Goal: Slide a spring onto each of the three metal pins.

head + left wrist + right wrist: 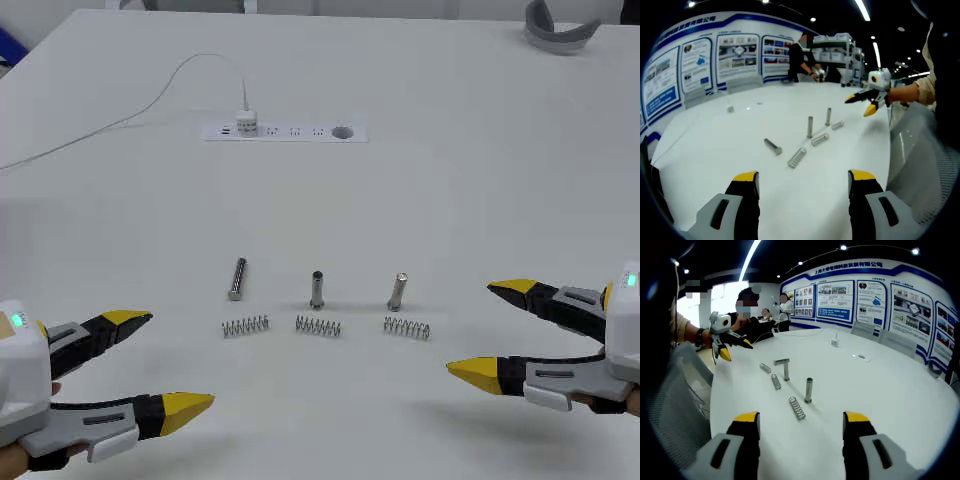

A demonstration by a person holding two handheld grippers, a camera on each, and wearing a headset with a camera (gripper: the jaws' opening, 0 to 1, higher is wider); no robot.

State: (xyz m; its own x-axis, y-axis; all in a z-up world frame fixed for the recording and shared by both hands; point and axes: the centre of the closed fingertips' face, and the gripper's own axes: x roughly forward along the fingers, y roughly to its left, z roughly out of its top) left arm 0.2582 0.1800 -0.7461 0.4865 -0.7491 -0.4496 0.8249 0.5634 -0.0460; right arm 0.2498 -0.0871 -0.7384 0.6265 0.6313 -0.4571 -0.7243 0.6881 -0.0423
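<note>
1. The left gripper (180, 360), at the lower left of the head view, and the right gripper (470, 328), at the right edge, both have their jaws spread wide and hold nothing.
2. Three pins sit in a row at mid-frame on the white worktop (450, 200). The left pin (237, 279) appears to lie flat, while the middle pin (317, 289) and right pin (398, 291) stand upright.
3. Just below each pin lies a spring: the left spring (245, 326), middle spring (318, 325) and right spring (407, 327). None is on a pin, so the task looks unstarted.
4. The first step likely goes best with a light pinch near one end of a spring, so the coils are not crushed. Its open end should line up over the pin's top before it goes down. The free gripper could steady the pin, and the lying pin probably needs holding or standing first.
5. The wall panels (875, 297) in the upper part of the right gripper view carry blue headings too small to read. The power strip (285, 131), at upper centre of the head view, shows no legible label.
</note>
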